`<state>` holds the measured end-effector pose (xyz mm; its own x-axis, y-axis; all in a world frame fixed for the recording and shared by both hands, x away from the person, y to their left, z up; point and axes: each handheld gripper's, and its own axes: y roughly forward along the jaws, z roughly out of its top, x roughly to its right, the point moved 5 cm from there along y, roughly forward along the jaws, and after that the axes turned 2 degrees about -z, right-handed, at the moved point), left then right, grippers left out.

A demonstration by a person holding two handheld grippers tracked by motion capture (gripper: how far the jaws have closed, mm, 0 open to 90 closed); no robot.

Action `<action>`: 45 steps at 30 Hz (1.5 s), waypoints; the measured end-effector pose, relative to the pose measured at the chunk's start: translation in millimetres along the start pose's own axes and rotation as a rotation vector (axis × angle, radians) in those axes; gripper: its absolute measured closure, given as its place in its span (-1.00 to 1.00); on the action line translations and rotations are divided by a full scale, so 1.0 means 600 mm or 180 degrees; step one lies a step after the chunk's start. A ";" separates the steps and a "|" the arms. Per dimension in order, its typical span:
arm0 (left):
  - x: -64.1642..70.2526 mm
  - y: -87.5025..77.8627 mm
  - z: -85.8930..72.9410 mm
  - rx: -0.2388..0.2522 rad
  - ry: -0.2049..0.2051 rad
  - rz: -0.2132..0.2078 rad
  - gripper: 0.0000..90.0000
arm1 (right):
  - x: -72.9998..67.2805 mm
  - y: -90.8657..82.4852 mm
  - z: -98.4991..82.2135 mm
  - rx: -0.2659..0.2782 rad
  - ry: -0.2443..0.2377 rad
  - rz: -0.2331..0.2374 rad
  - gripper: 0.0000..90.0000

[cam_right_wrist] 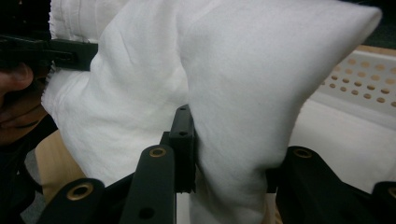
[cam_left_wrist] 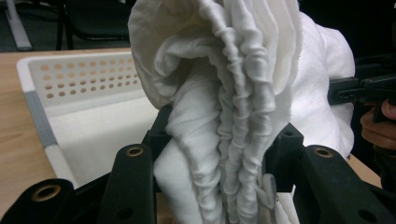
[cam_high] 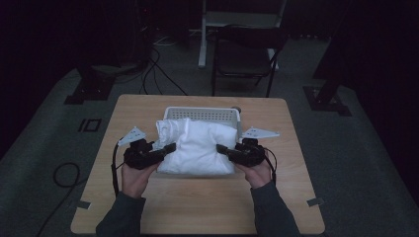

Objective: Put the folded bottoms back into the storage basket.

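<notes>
A folded white cloth [cam_high: 200, 145] hangs between my two grippers, just in front of a white perforated basket [cam_high: 197, 114] on the wooden table. My left gripper [cam_high: 170, 147] is shut on the cloth's left edge, where bunched layers [cam_left_wrist: 229, 140] are pinched between the black jaws. My right gripper [cam_high: 220, 148] is shut on the cloth's right side, with a thick fold [cam_right_wrist: 233, 154] clamped between its jaws. The basket [cam_left_wrist: 88, 107] lies behind and under the cloth [cam_right_wrist: 140, 84], its holed wall [cam_right_wrist: 364, 74] close by.
The wooden table [cam_high: 197, 202] has bare room near its front edge. A dark folding chair [cam_high: 244, 59] and a white stand leg [cam_high: 202, 44] are on the floor beyond the table. Cables [cam_high: 64, 173] trail at the left.
</notes>
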<state>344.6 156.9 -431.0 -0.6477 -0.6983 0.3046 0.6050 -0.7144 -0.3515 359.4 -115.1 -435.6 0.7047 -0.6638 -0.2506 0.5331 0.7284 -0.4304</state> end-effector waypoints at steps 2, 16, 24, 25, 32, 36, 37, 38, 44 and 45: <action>-0.002 0.002 0.004 0.0009 0.0008 0.0007 0.23 | 0.002 0.000 0.005 0.0016 0.0001 -0.0016 0.51; -0.017 0.014 0.035 0.0089 0.0052 0.0070 0.23 | 0.016 0.010 0.039 0.0073 -0.0029 -0.0107 0.51; -0.022 0.023 0.051 0.0101 0.0089 0.0110 0.23 | 0.025 0.014 0.055 0.0093 -0.0026 -0.0159 0.51; -0.022 0.023 0.051 0.0101 0.0089 0.0110 0.23 | 0.025 0.014 0.055 0.0093 -0.0026 -0.0159 0.51; -0.030 0.034 0.061 0.0094 0.0100 0.0147 0.23 | 0.035 0.023 0.065 0.0098 -0.0042 -0.0241 0.51; -0.037 0.042 0.064 0.0094 0.0088 0.0165 0.23 | 0.039 0.027 0.068 0.0095 -0.0033 -0.0270 0.51; -0.037 0.044 0.065 0.0092 0.0087 0.0166 0.23 | 0.042 0.028 0.068 0.0095 -0.0040 -0.0276 0.51; -0.039 0.046 0.065 0.0093 0.0079 0.0169 0.23 | 0.045 0.030 0.069 0.0091 -0.0017 -0.0288 0.51; -0.046 0.056 0.069 0.0080 0.0043 0.0185 0.23 | 0.052 0.035 0.071 0.0093 0.0015 -0.0319 0.52; -0.047 0.057 0.070 0.0079 0.0038 0.0183 0.23 | 0.053 0.036 0.073 0.0092 0.0021 -0.0323 0.52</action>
<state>402.9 150.3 -414.2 -0.6169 -0.7378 0.2740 0.6525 -0.6741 -0.3462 413.9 -113.2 -415.2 0.6433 -0.7355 -0.2128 0.6150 0.6619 -0.4286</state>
